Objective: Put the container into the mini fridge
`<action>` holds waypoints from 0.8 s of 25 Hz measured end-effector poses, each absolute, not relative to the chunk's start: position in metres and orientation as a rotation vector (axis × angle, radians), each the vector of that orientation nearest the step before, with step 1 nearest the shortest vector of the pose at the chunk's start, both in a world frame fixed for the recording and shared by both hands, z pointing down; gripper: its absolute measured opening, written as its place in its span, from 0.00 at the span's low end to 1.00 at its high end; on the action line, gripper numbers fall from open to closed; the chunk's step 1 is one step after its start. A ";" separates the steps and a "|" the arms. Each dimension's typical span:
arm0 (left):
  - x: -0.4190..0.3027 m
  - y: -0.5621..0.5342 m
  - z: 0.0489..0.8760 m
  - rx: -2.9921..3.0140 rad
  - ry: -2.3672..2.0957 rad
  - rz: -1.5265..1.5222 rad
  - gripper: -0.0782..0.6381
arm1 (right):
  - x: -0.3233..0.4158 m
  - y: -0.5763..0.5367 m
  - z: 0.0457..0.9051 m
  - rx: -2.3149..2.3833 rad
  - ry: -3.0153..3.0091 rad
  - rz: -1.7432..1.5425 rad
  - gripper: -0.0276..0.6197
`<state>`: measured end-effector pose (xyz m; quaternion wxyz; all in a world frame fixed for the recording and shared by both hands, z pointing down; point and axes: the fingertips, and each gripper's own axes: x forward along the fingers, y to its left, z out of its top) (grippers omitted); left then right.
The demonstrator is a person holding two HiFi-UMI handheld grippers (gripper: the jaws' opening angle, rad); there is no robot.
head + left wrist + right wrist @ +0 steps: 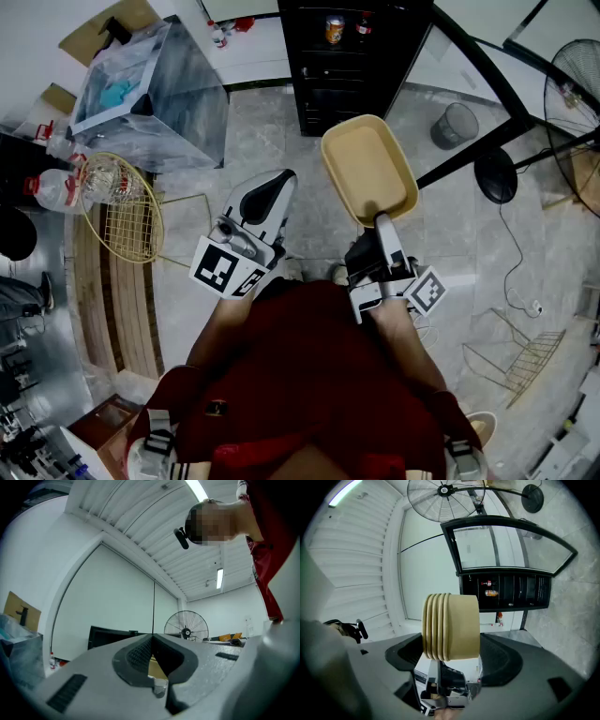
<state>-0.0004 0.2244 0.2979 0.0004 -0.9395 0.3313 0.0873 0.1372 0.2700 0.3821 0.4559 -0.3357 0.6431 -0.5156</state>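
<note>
Here the tan oblong container (368,169) hangs in the air above the tiled floor, its bare inside facing up. The right gripper (380,218) is clenched on its near end, jaws spread wide around it. Ahead and apart stands the black mini fridge (352,84), door swung open, with an orange can (335,30) on an upper shelf. The left gripper (272,187) hovers beside, jaws pressed together on nothing.
</note>
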 end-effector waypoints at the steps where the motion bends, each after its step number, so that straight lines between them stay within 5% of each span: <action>1: -0.001 0.225 0.298 -2.952 1.035 0.275 0.12 | 0.136 0.270 0.381 -0.830 1.588 -1.270 0.63; 20: -0.040 0.220 0.303 -2.992 0.973 0.303 0.12 | 0.094 0.259 0.376 -0.898 1.614 -1.257 0.63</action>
